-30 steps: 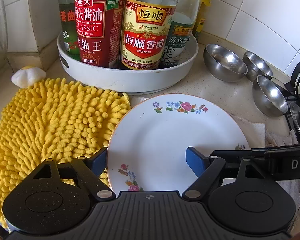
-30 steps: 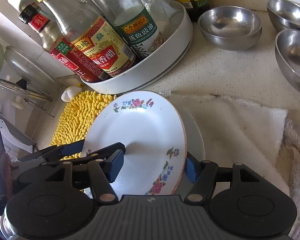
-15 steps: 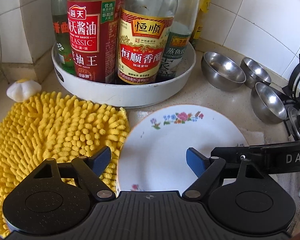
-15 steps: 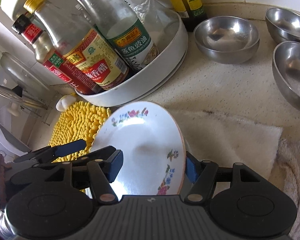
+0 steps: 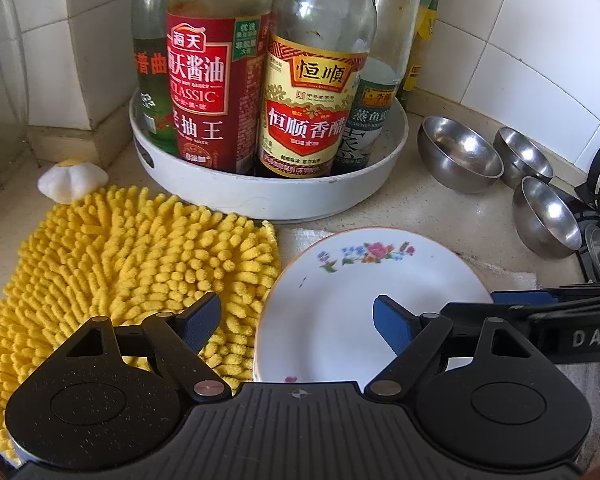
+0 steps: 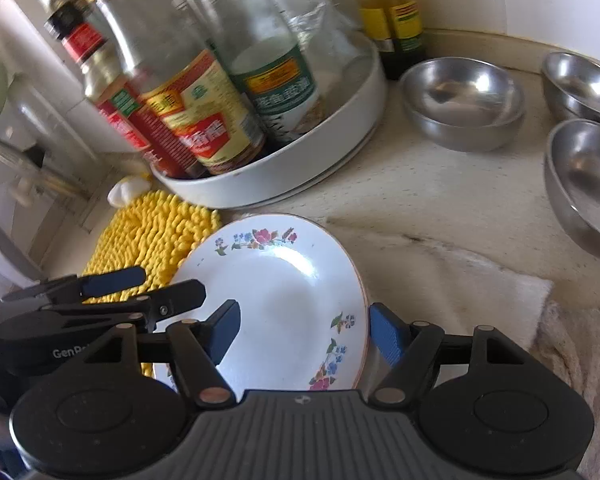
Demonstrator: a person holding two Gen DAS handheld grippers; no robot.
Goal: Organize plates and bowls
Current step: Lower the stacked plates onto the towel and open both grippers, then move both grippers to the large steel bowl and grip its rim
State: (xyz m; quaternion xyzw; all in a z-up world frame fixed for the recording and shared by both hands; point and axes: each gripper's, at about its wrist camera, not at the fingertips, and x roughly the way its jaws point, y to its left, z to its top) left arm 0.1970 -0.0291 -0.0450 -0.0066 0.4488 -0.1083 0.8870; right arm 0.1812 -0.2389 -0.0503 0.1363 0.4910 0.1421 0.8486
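The right tongs gape wide around the white floral-rimmed ceramic plate, which has slid rightwards off the yellow chenille mat. The left tongs, also wide, hold nothing. Three steel bowls ahead-right remain unsorted.

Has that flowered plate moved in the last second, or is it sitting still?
Yes. In the left wrist view the flowered plate has slid right, away from the yellow mat, and its far rim now sits farther from the white bottle tray.
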